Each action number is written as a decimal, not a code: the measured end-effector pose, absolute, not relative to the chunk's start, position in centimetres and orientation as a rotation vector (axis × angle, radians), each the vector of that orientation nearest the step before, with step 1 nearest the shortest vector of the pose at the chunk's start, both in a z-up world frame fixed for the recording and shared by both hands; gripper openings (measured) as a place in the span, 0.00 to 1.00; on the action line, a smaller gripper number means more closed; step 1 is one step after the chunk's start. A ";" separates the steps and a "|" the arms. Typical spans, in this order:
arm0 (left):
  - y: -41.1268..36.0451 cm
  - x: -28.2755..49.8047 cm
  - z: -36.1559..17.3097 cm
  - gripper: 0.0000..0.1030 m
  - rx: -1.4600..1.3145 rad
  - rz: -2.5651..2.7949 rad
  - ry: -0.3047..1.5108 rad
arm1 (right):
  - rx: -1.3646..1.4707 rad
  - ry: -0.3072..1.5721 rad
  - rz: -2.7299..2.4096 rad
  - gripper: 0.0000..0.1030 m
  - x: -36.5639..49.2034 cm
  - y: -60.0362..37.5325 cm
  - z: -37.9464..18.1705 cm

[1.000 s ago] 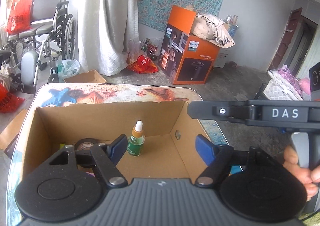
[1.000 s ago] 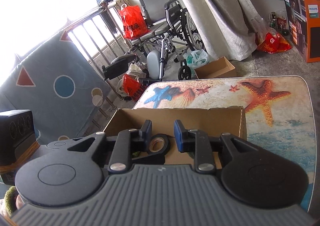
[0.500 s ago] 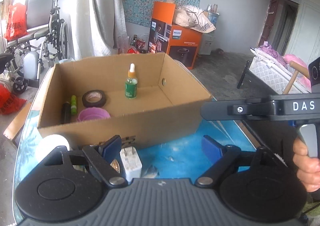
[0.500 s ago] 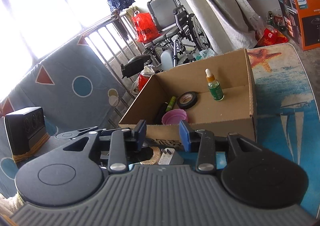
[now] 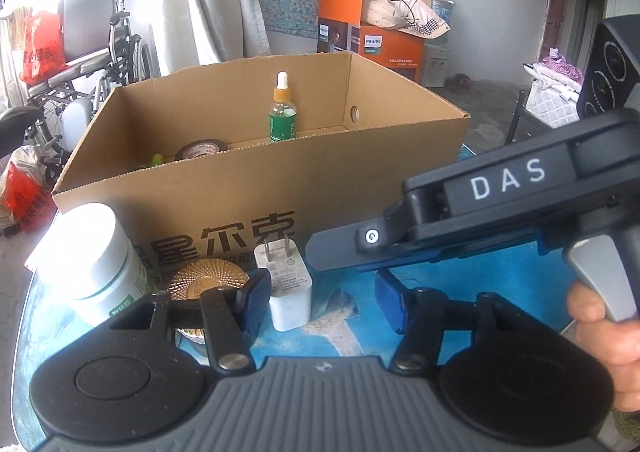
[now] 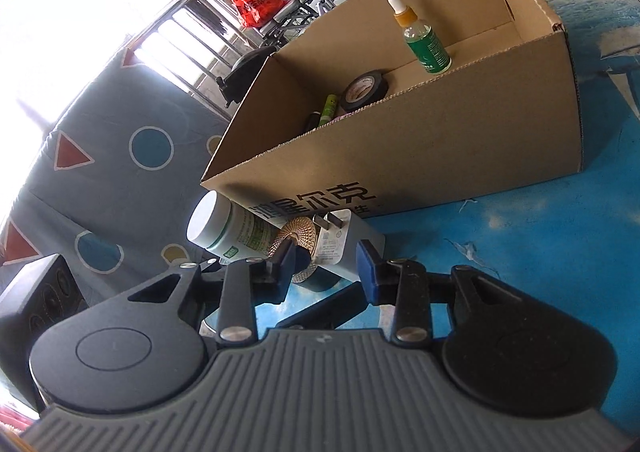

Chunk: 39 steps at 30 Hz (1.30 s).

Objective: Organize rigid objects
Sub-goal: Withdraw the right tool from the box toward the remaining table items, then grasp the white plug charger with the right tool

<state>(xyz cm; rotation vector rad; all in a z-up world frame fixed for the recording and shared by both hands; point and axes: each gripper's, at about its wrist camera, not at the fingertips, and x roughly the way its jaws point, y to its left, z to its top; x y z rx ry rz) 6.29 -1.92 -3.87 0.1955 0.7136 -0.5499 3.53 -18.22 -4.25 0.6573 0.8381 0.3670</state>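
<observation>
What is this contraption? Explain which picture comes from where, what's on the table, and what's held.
No robot: a person holds a two-fingered tool in each hand, each with a camera looking along its fingers. One picture is from the left gripper, the other from the right gripper. On the blue table stand a cardboard box, white jar, gold-lidded tin and white charger. A dropper bottle and tape roll are in the box. Nothing is held: both pairs of fingers have just been closing, the charger between them, not gripped.
</observation>
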 end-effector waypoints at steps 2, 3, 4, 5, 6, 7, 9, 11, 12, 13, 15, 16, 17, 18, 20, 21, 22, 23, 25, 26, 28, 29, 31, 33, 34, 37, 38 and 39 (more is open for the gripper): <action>-1.9 6.5 -4.1 0.56 0.209 -0.543 0.712 | 0.656 0.847 0.369 0.30 4.4 -17.9 -4.6; -1.9 6.7 -4.2 0.56 0.214 -0.539 0.718 | 0.660 0.854 0.374 0.28 5.2 -17.8 -4.7; -2.0 6.9 -4.3 0.55 0.215 -0.541 0.723 | 0.663 0.859 0.378 0.28 5.4 -17.7 -4.9; -2.0 7.0 -4.3 0.55 0.214 -0.544 0.724 | 0.665 0.863 0.382 0.28 5.7 -17.6 -5.0; -2.1 7.1 -4.4 0.55 0.220 -0.545 0.720 | 0.663 0.869 0.386 0.27 6.4 -17.5 -5.0; -2.2 7.1 -4.3 0.55 0.228 -0.543 0.717 | 0.659 0.871 0.385 0.27 6.6 -17.4 -5.1; -2.5 7.3 -4.5 0.55 0.245 -0.540 0.710 | 0.659 0.878 0.388 0.27 7.2 -17.3 -5.3; -2.6 7.4 -4.6 0.55 0.244 -0.539 0.714 | 0.666 0.886 0.391 0.27 7.5 -17.3 -5.6; -2.7 7.5 -4.6 0.55 0.245 -0.539 0.716 | 0.661 0.888 0.386 0.27 7.7 -17.3 -5.7; -2.7 7.6 -4.6 0.55 0.244 -0.539 0.719 | 0.660 0.889 0.384 0.27 7.8 -17.4 -5.7; -2.8 7.8 -4.6 0.55 0.237 -0.541 0.727 | 0.671 0.897 0.379 0.27 8.0 -17.6 -6.1; -2.8 7.9 -4.6 0.55 0.233 -0.543 0.731 | 0.676 0.900 0.376 0.27 8.0 -17.7 -6.2; -2.7 8.0 -4.6 0.55 0.223 -0.548 0.737 | 0.676 0.899 0.373 0.27 8.0 -17.7 -6.3; -2.6 8.0 -4.7 0.55 0.213 -0.553 0.741 | 0.673 0.898 0.369 0.27 7.9 -17.8 -6.2; -2.7 8.0 -4.7 0.55 0.202 -0.565 0.747 | 0.670 0.896 0.362 0.27 7.7 -17.9 -6.2; -2.8 8.0 -4.7 0.55 0.200 -0.570 0.749 | 0.670 0.894 0.359 0.27 7.6 -18.0 -6.2; -3.0 7.9 -4.7 0.55 0.197 -0.577 0.750 | 0.671 0.893 0.356 0.27 7.4 -18.2 -6.2; -3.2 7.8 -4.7 0.55 0.193 -0.586 0.753 | 0.672 0.892 0.352 0.27 7.3 -18.4 -6.2; -3.5 7.6 -4.7 0.55 0.185 -0.603 0.753 | 0.674 0.891 0.340 0.27 6.9 -18.9 -6.2; -3.8 7.4 -4.7 0.55 0.180 -0.618 0.755 | 0.671 0.889 0.333 0.27 6.6 -19.2 -6.2; -4.4 7.1 -4.8 0.55 0.177 -0.642 0.754 | 0.665 0.886 0.318 0.27 6.0 -19.8 -6.1; -4.7 6.8 -4.9 0.55 0.181 -0.652 0.752 | 0.666 0.885 0.312 0.28 5.7 -20.1 -6.0; -5.2 6.4 -5.0 0.55 0.186 -0.673 0.748 | 0.674 0.883 0.298 0.28 5.0 -20.8 -6.0; -5.6 6.0 -5.1 0.55 0.183 -0.701 0.748 | 0.679 0.880 0.282 0.28 4.3 -21.5 -6.0; -5.9 5.8 -5.1 0.55 0.181 -0.714 0.749 | 0.679 0.879 0.274 0.28 4.0 -21.8 -6.0; -6.4 5.3 -5.2 0.55 0.183 -0.744 0.749 | 0.685 0.873 0.252 0.29 3.1 -22.5 -6.0; -6.6 5.2 -5.2 0.55 0.185 -0.750 0.747 | 0.688 0.870 0.246 0.29 2.8 -22.7 -6.0; -6.6 5.1 -5.2 0.55 0.186 -0.755 0.746 | 0.692 0.868 0.242 0.29 2.5 -22.9 -6.0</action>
